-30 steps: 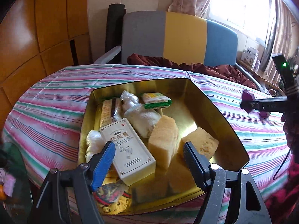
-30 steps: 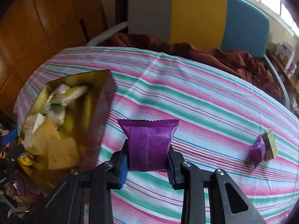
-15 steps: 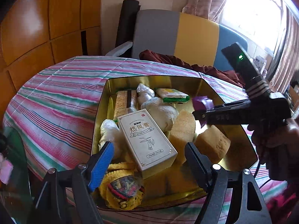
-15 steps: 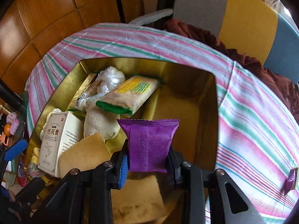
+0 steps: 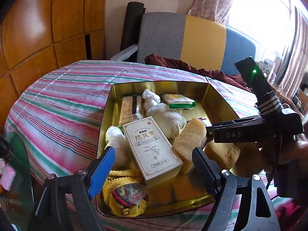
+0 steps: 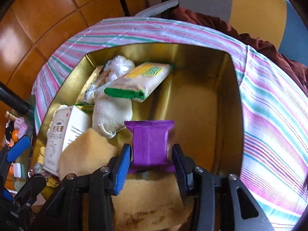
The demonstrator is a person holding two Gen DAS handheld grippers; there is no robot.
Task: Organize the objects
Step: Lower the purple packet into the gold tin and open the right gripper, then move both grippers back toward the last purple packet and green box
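A gold tin [image 5: 215,94] [image 6: 227,100] sits on the striped tablecloth [image 5: 63,104]. It holds a white box [image 5: 152,146], yellow sponges [image 5: 189,140] [image 6: 148,202], a white sock [image 6: 111,113], a green-edged packet [image 6: 138,82] and a yellow knit item [image 5: 123,194]. My right gripper [image 6: 151,155] is inside the tin with its jaws parted a little wider than the purple packet [image 6: 151,142], which sits between them over a sponge. It reaches in from the right in the left wrist view [image 5: 207,132]. My left gripper [image 5: 152,169] is open and empty above the tin's near edge.
A grey, yellow and blue chair [image 5: 192,38] with a dark red cloth [image 5: 192,67] stands behind the table. Wooden panels [image 5: 48,28] line the left wall. Small items lie on a glass surface at the lower left [image 5: 7,173].
My right gripper carried the purple packet from beside the tin to low inside it, and its jaws have spread slightly off the packet. My left gripper edged closer to the tin.
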